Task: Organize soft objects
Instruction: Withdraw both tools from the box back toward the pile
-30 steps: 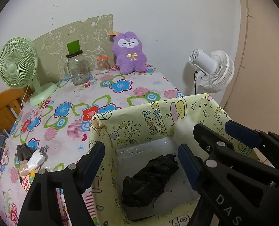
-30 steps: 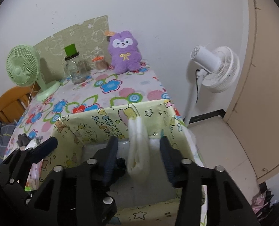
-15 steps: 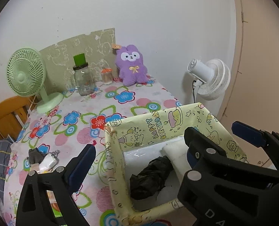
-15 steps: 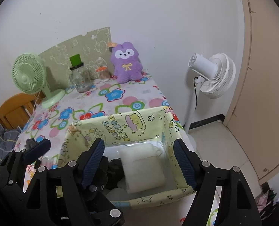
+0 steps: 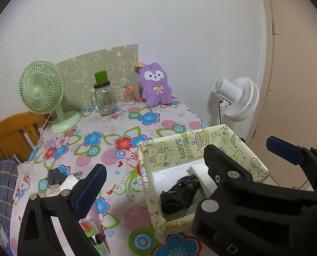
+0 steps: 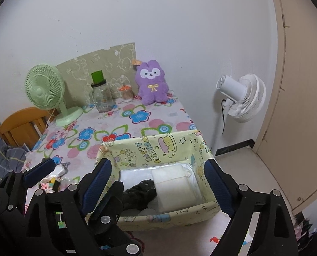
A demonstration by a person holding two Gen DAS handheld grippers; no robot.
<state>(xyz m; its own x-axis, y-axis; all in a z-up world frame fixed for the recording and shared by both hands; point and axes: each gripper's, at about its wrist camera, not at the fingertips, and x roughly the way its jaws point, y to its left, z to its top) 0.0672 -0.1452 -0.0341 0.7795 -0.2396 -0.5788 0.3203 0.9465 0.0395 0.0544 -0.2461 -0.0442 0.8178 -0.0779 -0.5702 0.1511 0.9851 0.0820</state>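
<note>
Two grippers, left (image 5: pixel 152 183) and right (image 6: pixel 158 183), both with jaws wide apart and empty, above a yellow cartoon-print box (image 6: pixel 158 147) on the flowered tablecloth (image 5: pixel 120 128), with a white folded pad (image 6: pixel 173 186) and a black crumpled bundle (image 6: pixel 140 194) touching side by side inside.

The yellow box (image 6: pixel 158 149) stood open-topped, a white pad (image 6: pixel 175 186) and black bundle (image 6: pixel 140 193) covering its floor. The bench (image 6: pixel 115 128) middle lay bare; fan (image 6: pixel 44 90), jar (image 6: pixel 101 97), plush (image 6: pixel 151 84) lined the wall.
</note>
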